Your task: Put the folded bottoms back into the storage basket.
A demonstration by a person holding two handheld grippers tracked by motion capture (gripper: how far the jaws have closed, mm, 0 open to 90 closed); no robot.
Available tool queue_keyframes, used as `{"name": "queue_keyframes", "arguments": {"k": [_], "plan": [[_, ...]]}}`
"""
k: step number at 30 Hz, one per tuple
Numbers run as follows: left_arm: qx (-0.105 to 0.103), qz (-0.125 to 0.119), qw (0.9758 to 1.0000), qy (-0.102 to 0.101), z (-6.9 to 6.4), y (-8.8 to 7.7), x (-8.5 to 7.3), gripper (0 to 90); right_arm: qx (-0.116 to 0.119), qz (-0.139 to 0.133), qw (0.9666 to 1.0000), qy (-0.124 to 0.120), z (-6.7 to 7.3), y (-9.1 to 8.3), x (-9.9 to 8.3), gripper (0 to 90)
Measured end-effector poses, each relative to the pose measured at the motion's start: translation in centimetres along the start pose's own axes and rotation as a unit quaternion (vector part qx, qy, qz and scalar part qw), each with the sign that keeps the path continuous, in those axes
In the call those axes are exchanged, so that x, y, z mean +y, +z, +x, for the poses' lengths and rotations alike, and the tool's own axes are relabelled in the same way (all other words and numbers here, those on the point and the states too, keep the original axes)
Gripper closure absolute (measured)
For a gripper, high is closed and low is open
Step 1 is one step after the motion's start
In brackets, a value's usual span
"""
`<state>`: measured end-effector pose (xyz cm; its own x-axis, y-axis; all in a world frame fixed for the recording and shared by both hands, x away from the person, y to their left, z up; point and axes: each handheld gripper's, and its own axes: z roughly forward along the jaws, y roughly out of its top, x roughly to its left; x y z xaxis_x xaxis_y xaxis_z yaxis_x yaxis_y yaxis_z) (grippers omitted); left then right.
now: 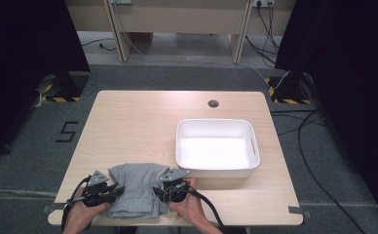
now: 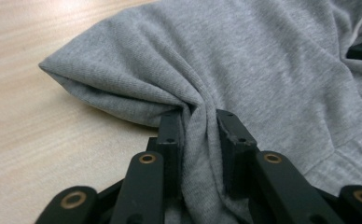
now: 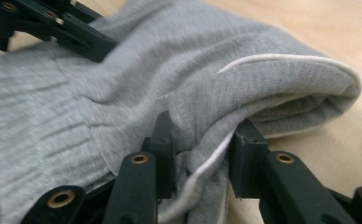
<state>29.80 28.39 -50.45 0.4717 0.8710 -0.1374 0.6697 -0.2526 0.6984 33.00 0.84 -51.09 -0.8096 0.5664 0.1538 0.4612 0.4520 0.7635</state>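
One camera looks forward and down on my counter [image 1: 143,122] from above; one rides close on each claw, both facing the same grey garment [image 1: 136,187].

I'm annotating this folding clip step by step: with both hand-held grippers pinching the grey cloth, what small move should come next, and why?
Probably lift both together. The left hand-held gripper and right hand-held gripper each pinch bunched fabric at opposite sides of the grey knit garment, which lies on the wooden table beside the white plastic bin.
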Motion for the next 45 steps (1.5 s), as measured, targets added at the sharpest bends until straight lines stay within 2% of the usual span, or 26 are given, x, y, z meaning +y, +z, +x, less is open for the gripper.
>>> {"name": "queue_keyframes", "arguments": {"k": [4, 11, 16, 19, 28, 33, 40, 45], "plan": [[-0.005, -0.015, 0.9998, 0.012, -0.3, -1.1, 1.0, 73.1, 0.002, -0.019, 0.9998, -0.01, 0.3, -0.9, 1.0, 69.4], [-0.012, -0.033, 0.9992, 0.016, -0.3, -3.7, 3.2, 73.1, 0.012, -0.06, 0.9978, -0.027, 1.1, -3.2, 3.3, 70.2], [-0.022, -0.048, 0.9984, 0.021, -0.5, -4.9, 5.2, 73.0, 0.017, -0.083, 0.9961, -0.025, 0.7, -4.9, 5.0, 70.4], [-0.018, -0.055, 0.9978, 0.031, -1.1, -5.4, 6.5, 73.0, 0.016, -0.09, 0.9955, -0.026, 0.3, -6.0, 5.8, 70.3], [-0.026, -0.068, 0.9966, 0.039, -2.5, -4.8, 9.7, 72.9, 0.001, -0.089, 0.9956, -0.029, -1.7, -8.6, 7.4, 70.4], [-0.04, -0.077, 0.9952, 0.044, -3.3, -4.7, 11.8, 72.9, -0.006, -0.094, 0.9953, -0.022, -3.0, -10.2, 8.0, 70.4], [-0.047, -0.08, 0.9942, 0.055, -4.6, -3.8, 14.2, 73.0, -0.016, -0.093, 0.9954, -0.012, -4.9, -12.1, 8.6, 70.4], [-0.05, -0.081, 0.993, 0.07, -5.7, -3.2, 16.0, 73.0, -0.035, -0.096, 0.9947, -0.016, -5.9, -13.4, 8.8, 70.4]]}}
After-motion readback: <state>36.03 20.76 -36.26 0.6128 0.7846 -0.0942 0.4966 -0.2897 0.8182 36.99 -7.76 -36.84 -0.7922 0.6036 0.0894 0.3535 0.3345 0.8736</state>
